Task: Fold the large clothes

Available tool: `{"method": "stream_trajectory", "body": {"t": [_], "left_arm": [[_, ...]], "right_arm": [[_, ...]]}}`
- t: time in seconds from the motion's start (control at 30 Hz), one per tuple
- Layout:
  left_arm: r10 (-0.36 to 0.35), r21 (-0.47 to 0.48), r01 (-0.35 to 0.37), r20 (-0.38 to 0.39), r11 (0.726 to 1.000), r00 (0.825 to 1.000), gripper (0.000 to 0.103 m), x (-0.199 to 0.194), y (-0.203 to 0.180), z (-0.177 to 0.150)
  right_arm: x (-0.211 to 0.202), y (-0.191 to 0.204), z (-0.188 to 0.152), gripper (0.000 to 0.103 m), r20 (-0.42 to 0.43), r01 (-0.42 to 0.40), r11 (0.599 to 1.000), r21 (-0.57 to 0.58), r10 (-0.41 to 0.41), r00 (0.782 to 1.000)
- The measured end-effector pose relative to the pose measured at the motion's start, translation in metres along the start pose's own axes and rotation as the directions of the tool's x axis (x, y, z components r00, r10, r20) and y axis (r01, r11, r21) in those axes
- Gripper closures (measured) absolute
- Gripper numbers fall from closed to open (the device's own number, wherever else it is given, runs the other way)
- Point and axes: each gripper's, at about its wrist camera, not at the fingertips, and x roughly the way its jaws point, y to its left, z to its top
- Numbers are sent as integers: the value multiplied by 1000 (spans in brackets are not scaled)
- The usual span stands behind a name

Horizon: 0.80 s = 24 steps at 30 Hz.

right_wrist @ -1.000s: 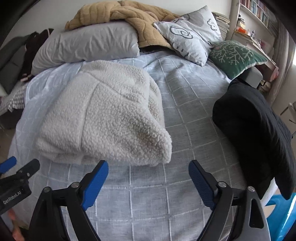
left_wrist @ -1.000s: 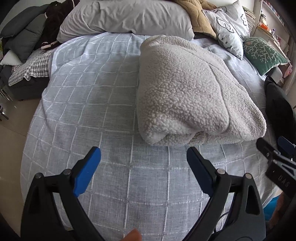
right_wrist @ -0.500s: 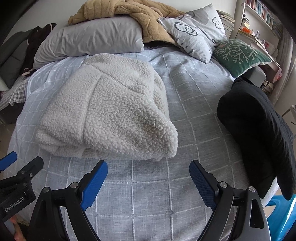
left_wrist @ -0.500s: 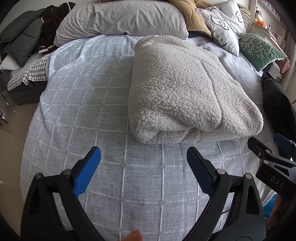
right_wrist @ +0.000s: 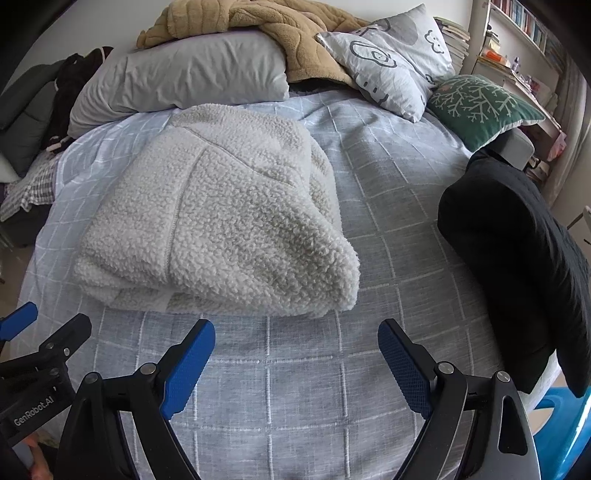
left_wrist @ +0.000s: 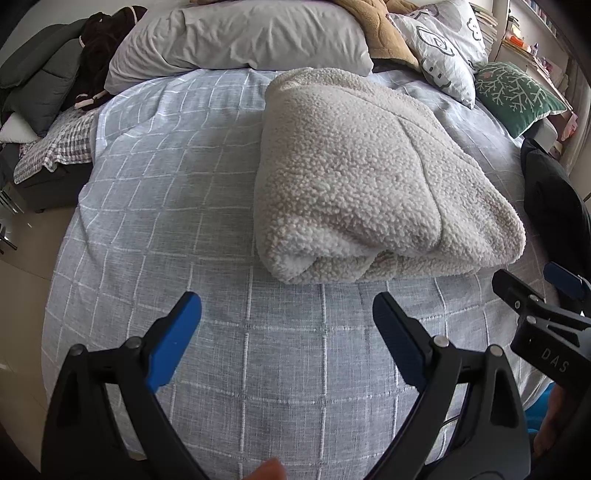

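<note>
A cream fleece garment [left_wrist: 369, 177] [right_wrist: 221, 225] lies folded into a thick bundle on the grey checked bedspread [left_wrist: 166, 192] [right_wrist: 388, 192]. My left gripper [left_wrist: 288, 306] hovers open over bare bedspread just short of the bundle's near folded edge, nothing between its blue pads. In the right wrist view my right gripper [right_wrist: 297, 332] stands open too, close to the bundle's near right corner, holding nothing. Each gripper shows at the edge of the other's view: the right gripper [left_wrist: 535, 291] and the left gripper [right_wrist: 44, 325].
A black garment [right_wrist: 517, 258] [left_wrist: 554, 199] hangs over the bed's right edge. Pillows [right_wrist: 184, 77] [left_wrist: 240, 37], a tan blanket [right_wrist: 280, 33] and a green cushion [right_wrist: 480, 103] crowd the head. Dark clothes [left_wrist: 44, 81] are piled at the left. Shelves [right_wrist: 517, 40] stand at the right.
Both views have tilted slightly, so the folded fleece sits a little higher and further left in the left wrist view. Both grippers stay open and the fleece has not moved.
</note>
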Motion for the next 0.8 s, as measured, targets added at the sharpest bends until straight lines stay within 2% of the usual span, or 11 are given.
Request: {"method": "stream_trajectory", "body": {"t": [0.8], "left_arm": [[-6,12,6,-3,1000,1000,9,-1,-3,-1]], "right_arm": [[0,0,0,11,0,0,1000,0,0,1000]]}}
